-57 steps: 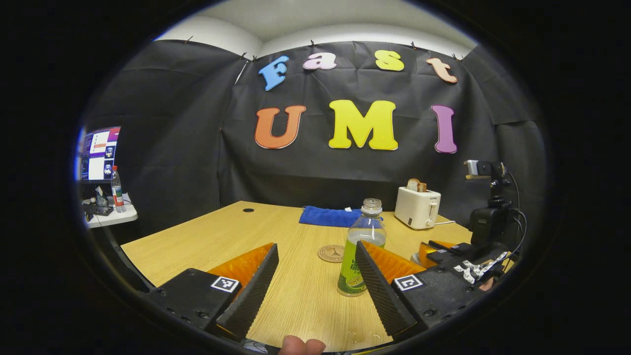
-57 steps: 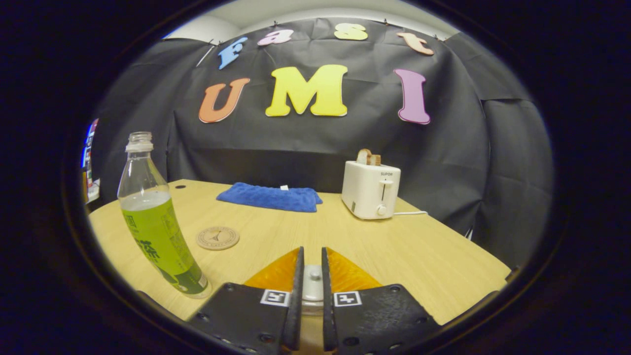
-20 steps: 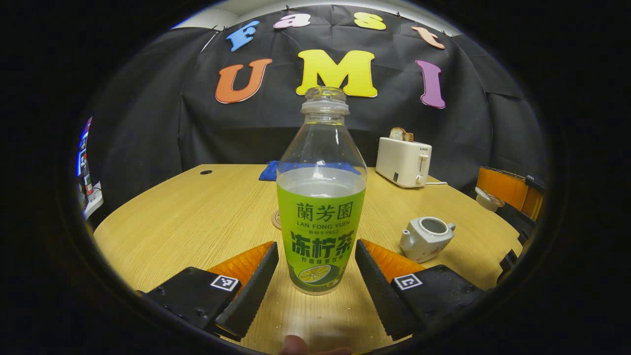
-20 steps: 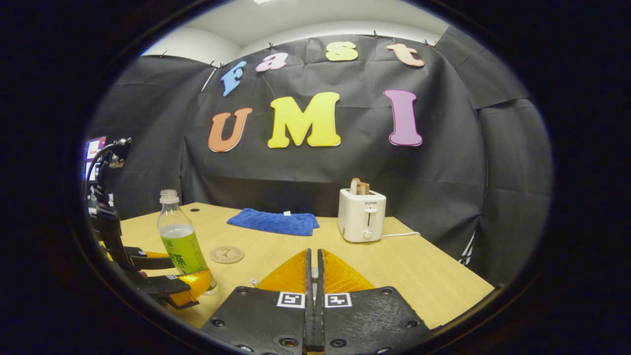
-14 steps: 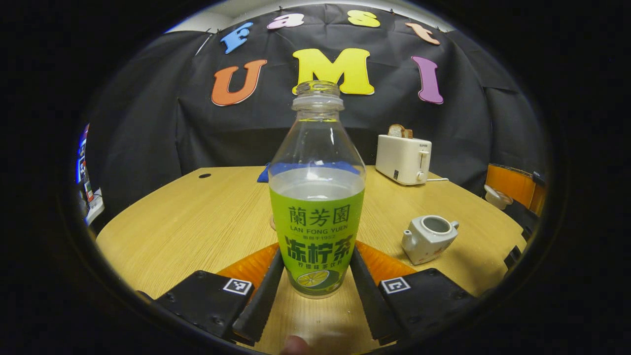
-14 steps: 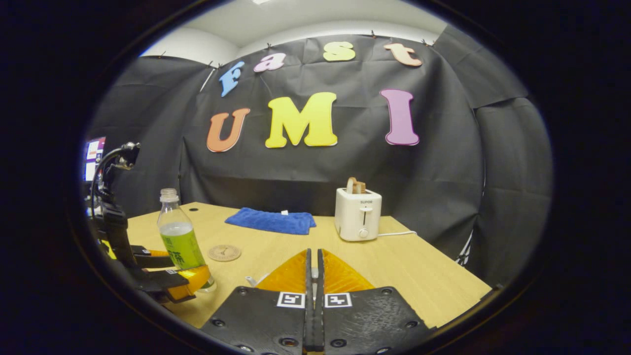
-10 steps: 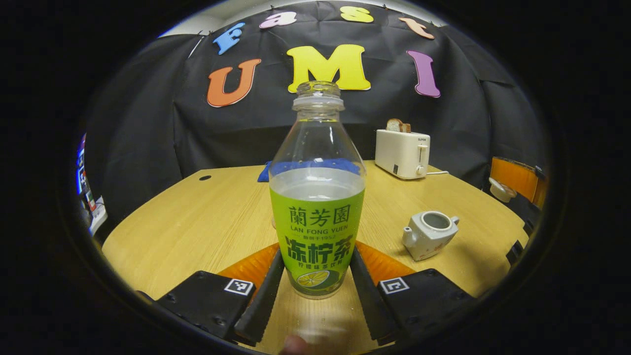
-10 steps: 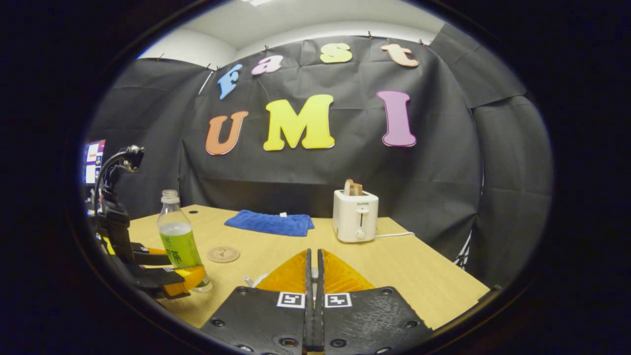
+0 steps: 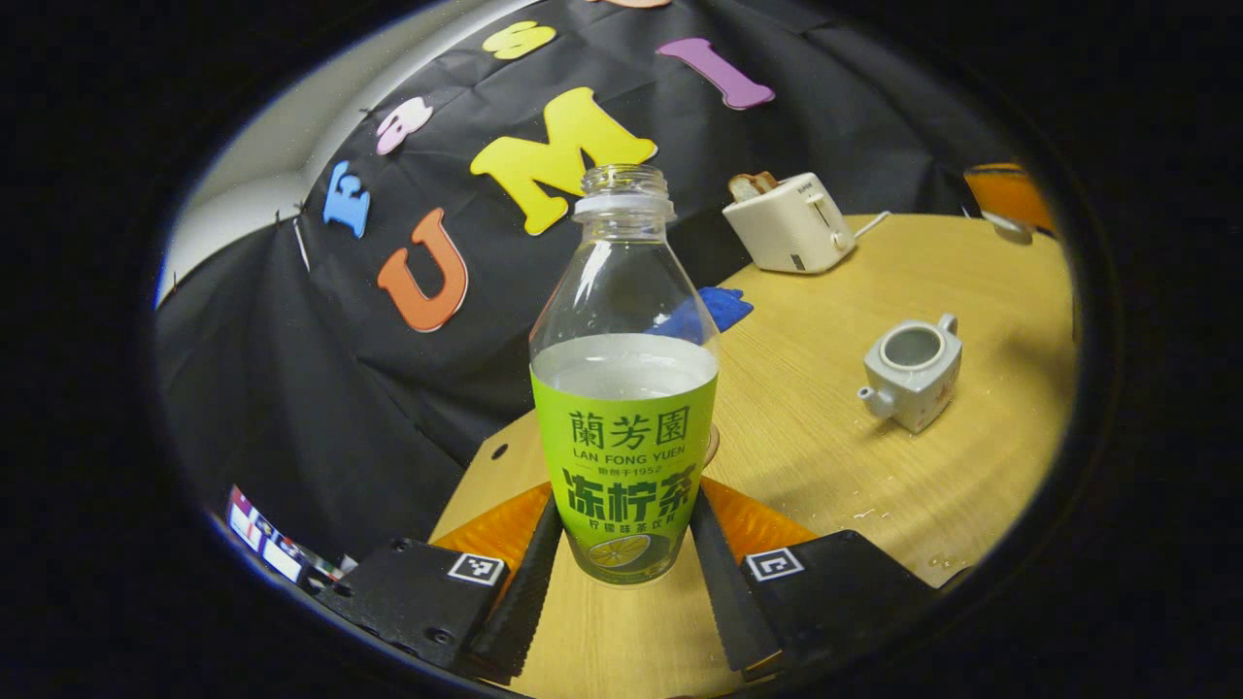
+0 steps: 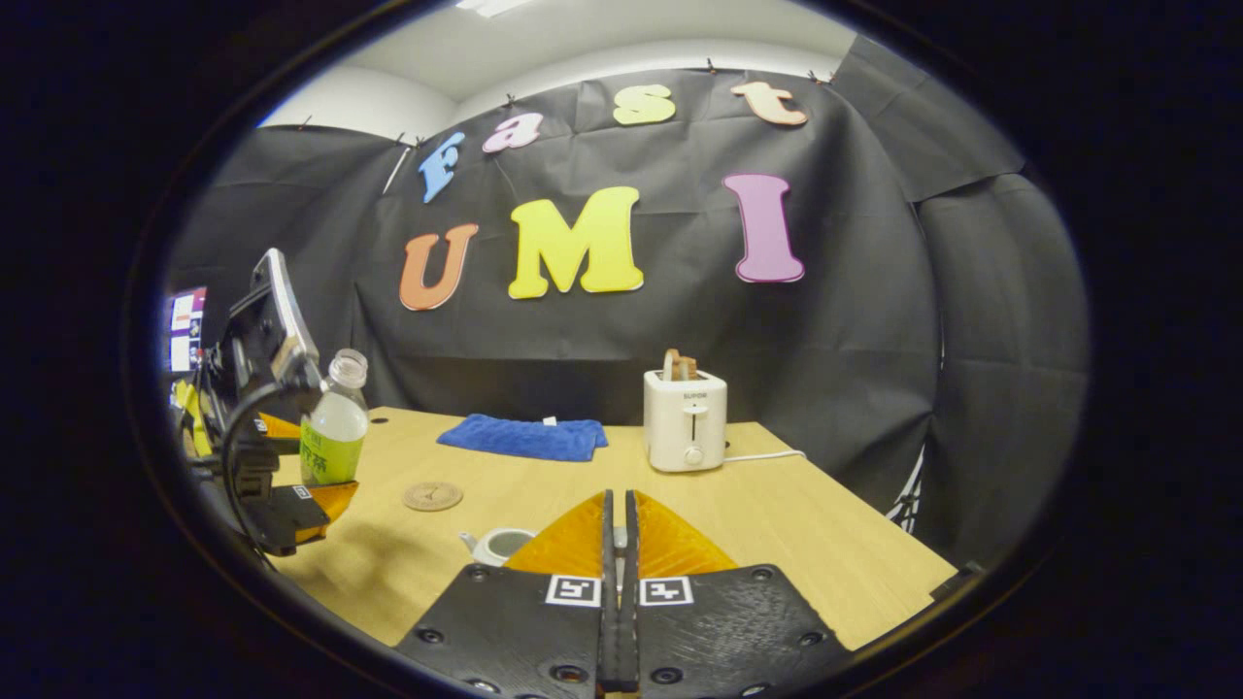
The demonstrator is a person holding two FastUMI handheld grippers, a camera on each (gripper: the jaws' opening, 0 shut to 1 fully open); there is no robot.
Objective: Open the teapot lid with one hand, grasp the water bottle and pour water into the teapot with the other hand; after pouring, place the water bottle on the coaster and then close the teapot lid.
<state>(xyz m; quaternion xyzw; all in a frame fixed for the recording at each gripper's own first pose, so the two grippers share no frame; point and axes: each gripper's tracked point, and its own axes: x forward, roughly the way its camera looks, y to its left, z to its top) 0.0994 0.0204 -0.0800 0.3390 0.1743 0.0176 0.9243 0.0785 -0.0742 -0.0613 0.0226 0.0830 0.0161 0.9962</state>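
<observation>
**Bottle clamped and tilted above the table, lid pinched aside**

The left gripper (image 9: 621, 573) has both fingers pressed on the water bottle (image 9: 623, 408), uncapped and part full. The left gripper view shows the teapot (image 9: 911, 361) open on the table (image 9: 825, 456); in the right gripper view the right gripper (image 10: 618, 544) hides most of it, its jaws nearly closed on the lid (image 10: 619, 537). That view shows the bottle lifted off the table, leaning toward the coaster (image 10: 433, 496). Behind stand a blue cloth (image 10: 522, 437) and a toaster (image 10: 685, 419).
</observation>
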